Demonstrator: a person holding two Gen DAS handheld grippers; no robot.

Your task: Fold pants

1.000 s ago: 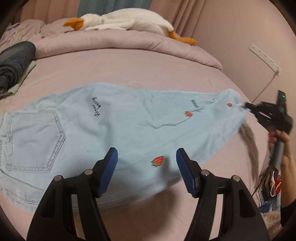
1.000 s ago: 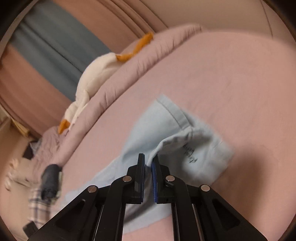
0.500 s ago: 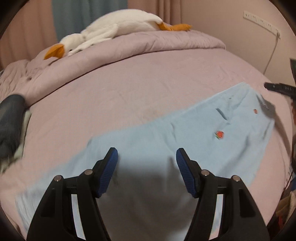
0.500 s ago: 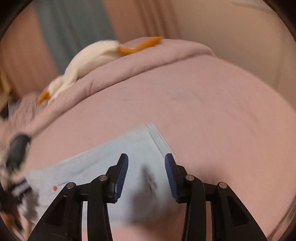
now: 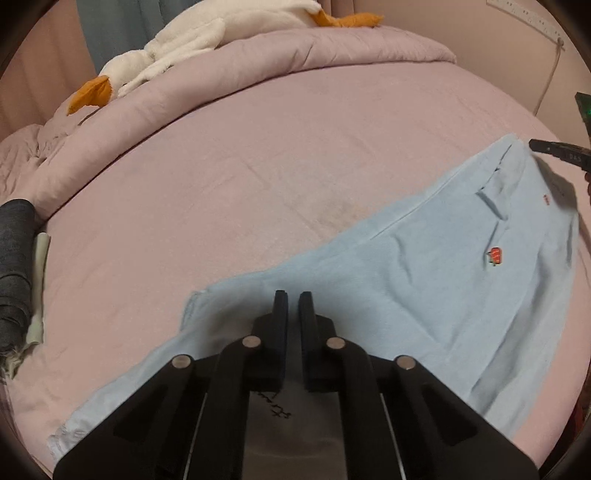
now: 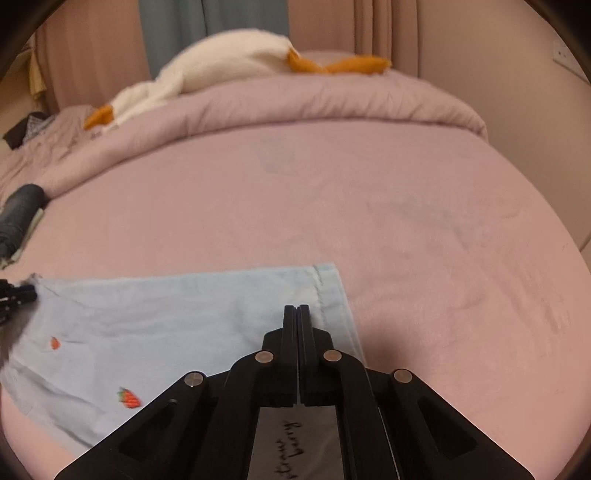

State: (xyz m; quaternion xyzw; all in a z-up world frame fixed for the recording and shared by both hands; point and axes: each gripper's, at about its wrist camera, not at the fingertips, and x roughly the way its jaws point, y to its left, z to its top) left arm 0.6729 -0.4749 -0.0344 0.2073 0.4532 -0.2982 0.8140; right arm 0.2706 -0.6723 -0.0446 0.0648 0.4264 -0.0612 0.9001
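Note:
Light blue pants (image 5: 424,273) with small strawberry prints lie spread flat on the pink bed (image 5: 258,155). My left gripper (image 5: 293,306) is low over one end of the pants, its jaws nearly closed with a narrow gap; whether cloth is pinched is hidden. The other gripper's tip (image 5: 554,151) shows at the far right end. In the right wrist view the pants (image 6: 147,325) lie below and to the left. My right gripper (image 6: 297,317) is fully shut near the hemmed edge (image 6: 325,291); no cloth shows between the pads.
A rolled pink duvet (image 5: 258,62) with a white plush goose (image 5: 192,40) lies along the back. Dark folded clothes (image 5: 14,266) sit at the left edge. A wall with a power strip (image 5: 532,18) is at the right.
Both grippers were open half a second ago and have closed. A second ago the right gripper held a pants end; it released, then shut again. The left gripper moved to the other end.

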